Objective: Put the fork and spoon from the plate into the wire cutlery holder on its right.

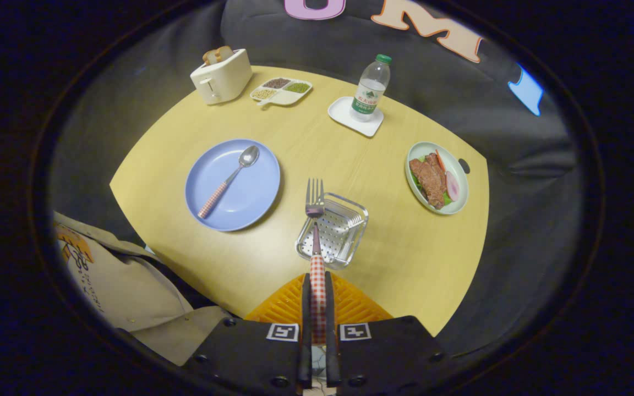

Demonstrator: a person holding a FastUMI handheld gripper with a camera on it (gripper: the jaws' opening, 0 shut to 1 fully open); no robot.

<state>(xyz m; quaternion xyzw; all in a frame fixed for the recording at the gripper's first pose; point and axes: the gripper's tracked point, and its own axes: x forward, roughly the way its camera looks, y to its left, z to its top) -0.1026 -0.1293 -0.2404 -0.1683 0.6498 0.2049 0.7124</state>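
Staged dining booth: yellow table (383, 242), toaster (222, 76), food plate (437, 177), black cloth wall (515, 110).

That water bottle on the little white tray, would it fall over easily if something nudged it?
Probably yes. The water bottle is tall and narrow, so a push near its green cap would likely tip it. It looks like thin clear plastic, so fairly light. The claw, shut on the fork, is nowhere near it.

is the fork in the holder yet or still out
Out. The fork is clamped by its checked handle between the gripper fingers, held above the wire holder, which has nothing in it.
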